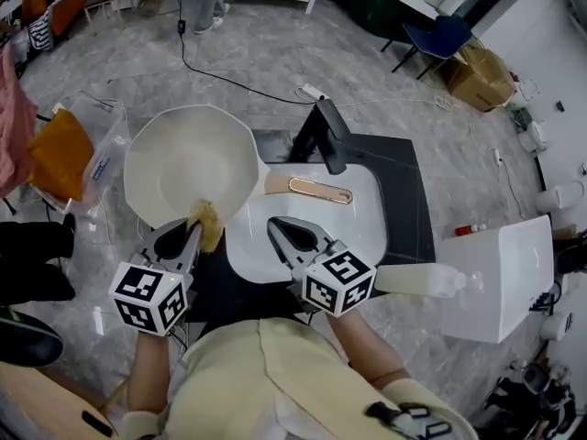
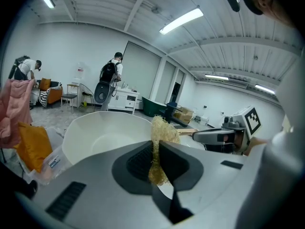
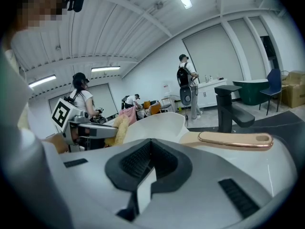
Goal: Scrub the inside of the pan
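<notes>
My left tongs [image 1: 193, 234] are clamped on a tan fibrous scrubbing pad [image 1: 208, 224], which sits at the near rim of the cream-white angular-sided pan [image 1: 183, 168]. My right tongs [image 1: 278, 227] are closed together with nothing in them, over the white sink basin [image 1: 367, 223]. The pan's pale copper-trimmed handle [image 1: 312, 189] reaches across the basin, and the black tap [image 1: 330, 136] stands beyond.

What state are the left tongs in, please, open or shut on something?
Shut on the scrubber: the left gripper view shows its straw-coloured fibres pinched between the left tongs.
</notes>
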Tool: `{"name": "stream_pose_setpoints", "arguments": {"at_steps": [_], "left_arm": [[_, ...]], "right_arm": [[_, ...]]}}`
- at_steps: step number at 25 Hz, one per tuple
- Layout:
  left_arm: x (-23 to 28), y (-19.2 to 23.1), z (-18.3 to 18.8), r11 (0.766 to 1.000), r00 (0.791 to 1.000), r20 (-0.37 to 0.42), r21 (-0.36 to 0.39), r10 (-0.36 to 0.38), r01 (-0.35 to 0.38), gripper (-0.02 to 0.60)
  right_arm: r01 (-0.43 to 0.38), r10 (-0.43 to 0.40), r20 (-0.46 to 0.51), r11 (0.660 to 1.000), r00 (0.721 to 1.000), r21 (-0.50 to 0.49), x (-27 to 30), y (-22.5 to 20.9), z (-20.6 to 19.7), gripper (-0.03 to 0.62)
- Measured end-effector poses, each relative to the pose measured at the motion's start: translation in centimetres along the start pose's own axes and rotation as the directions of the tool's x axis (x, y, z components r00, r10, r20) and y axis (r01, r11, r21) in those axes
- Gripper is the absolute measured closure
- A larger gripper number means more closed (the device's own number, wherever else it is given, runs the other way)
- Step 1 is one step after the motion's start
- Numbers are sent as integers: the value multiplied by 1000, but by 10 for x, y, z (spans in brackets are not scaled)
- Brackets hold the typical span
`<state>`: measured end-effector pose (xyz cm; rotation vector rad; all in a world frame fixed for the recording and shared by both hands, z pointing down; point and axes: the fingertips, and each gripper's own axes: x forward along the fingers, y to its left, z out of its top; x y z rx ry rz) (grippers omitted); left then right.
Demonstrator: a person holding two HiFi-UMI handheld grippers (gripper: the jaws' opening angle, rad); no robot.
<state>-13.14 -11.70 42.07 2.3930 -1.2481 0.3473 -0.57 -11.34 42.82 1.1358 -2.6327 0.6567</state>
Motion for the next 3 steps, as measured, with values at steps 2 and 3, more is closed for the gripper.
{"name": "stream_pose_setpoints", "arguments": {"at_steps": [2, 3], "left_arm": [[-1, 1, 0, 1000, 1000, 3, 5, 0, 0, 543], [-1, 1, 0, 1000, 1000, 5, 7, 0, 0, 543]], "right_arm": [[1, -1, -1, 1000, 1000, -7, 1, 0, 1, 579], [2, -2, -2, 1000, 1000, -11, 1, 0, 1, 579]]}}
